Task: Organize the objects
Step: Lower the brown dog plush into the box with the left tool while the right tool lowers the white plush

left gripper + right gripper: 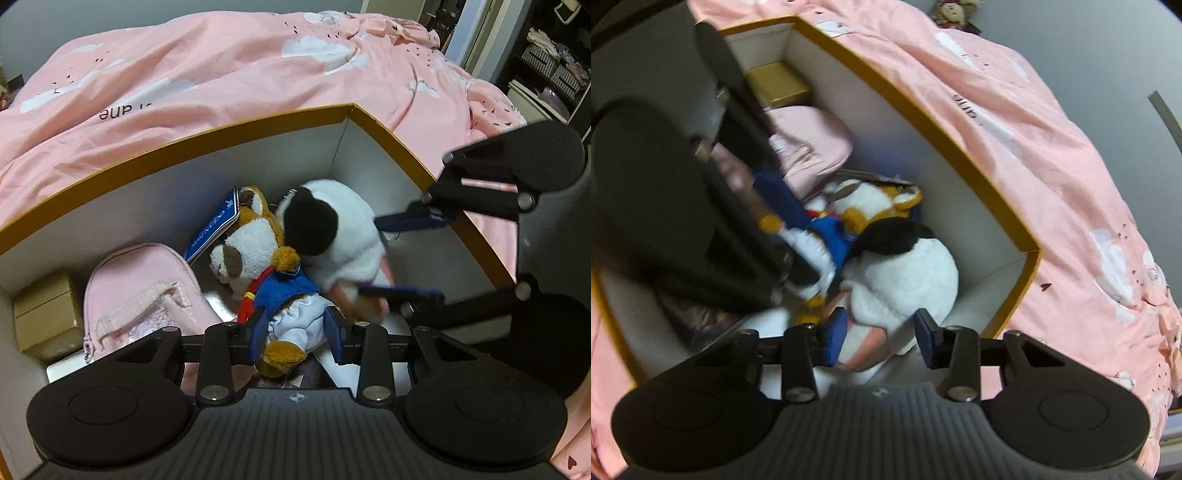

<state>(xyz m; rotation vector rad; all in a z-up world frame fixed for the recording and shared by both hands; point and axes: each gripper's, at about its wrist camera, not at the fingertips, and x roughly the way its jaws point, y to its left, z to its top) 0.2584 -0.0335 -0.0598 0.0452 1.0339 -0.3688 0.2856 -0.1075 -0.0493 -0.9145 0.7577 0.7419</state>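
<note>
- Left claw (pixel 297 338): its 2 blue pads sit narrowed on either side of the lower body of the brown plush toy (pixel 284 314), at its white trousers. The pads appear to press the cloth, so the toy is gripped.
- Right claw (pixel 881 338): narrowed about the pink-and-white lower edge of the white plush toy (pixel 905 280). The left pad touches the fabric; whether the right pad (pixel 929 343) also bears on it cannot be told from the right wrist view. In the left wrist view the same claw (pixel 391 254) is blurred, with its fingers above and below the toy's lower end.
- Brown plush toy: wears a blue top and a red neckerchief and lies on the box floor, touching the white toy on its right.
- White plush toy: has 1 large black patch and lies near the far right corner of the box.
- A brown-and-white plush dog (pixel 236 254) lies behind the brown toy, with a blue tag (pixel 214 230) at its head.
- A pink pouch (pixel 144 295) lies to the left, and a gold carton (pixel 46 314) stands in the left corner.
- All lie inside 1 open box (pixel 207 131) with white walls and an orange rim.
- The box rests on a bed covered by a pink duvet (pixel 221 70) with white cloud prints.
</note>
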